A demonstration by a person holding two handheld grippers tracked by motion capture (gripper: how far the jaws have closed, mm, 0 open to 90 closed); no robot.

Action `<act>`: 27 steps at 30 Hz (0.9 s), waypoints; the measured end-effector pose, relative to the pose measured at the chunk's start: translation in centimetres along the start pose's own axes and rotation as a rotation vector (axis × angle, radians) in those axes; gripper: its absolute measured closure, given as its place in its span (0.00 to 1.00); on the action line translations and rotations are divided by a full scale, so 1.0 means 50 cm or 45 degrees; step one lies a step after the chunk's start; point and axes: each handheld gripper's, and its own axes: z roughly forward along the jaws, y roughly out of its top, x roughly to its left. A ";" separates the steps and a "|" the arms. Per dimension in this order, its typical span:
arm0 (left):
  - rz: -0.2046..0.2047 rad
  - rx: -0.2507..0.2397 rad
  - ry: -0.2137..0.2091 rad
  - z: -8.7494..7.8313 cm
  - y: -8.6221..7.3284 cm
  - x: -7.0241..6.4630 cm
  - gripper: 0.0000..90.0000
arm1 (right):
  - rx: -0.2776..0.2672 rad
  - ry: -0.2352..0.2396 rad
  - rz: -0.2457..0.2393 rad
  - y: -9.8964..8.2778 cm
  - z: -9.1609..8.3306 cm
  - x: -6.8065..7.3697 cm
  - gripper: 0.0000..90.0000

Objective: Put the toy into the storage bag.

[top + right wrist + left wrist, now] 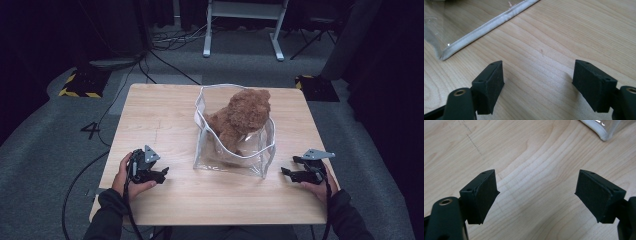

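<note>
A brown plush bear (pixel 243 120) sits slumped inside an open clear bag (pixel 260 155), mid-table.

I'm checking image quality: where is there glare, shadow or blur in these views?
High view: the table is lit, the room around it dark, and the clear bag shows mild glare. Left gripper view: sharp wood grain, bag corner blurred. Right gripper view: soft shadows beside the pads.

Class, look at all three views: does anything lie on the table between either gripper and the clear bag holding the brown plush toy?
Nothing visible does. Bare wood separates the left gripper from the clear bag, and likewise the right gripper. Both gripper views show open, empty fingers over bare table, with the bag's white-trimmed edge ahead. The plush toy sits inside.
</note>
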 end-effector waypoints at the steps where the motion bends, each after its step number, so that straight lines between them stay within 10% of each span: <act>1: -0.003 -0.002 0.004 0.000 -0.004 0.001 0.19 | 0.000 0.000 0.000 0.000 0.000 0.000 0.27; 27: -0.146 -0.042 -0.020 -0.003 -0.100 0.038 0.19 | 0.000 -0.001 0.002 0.000 0.000 0.000 0.27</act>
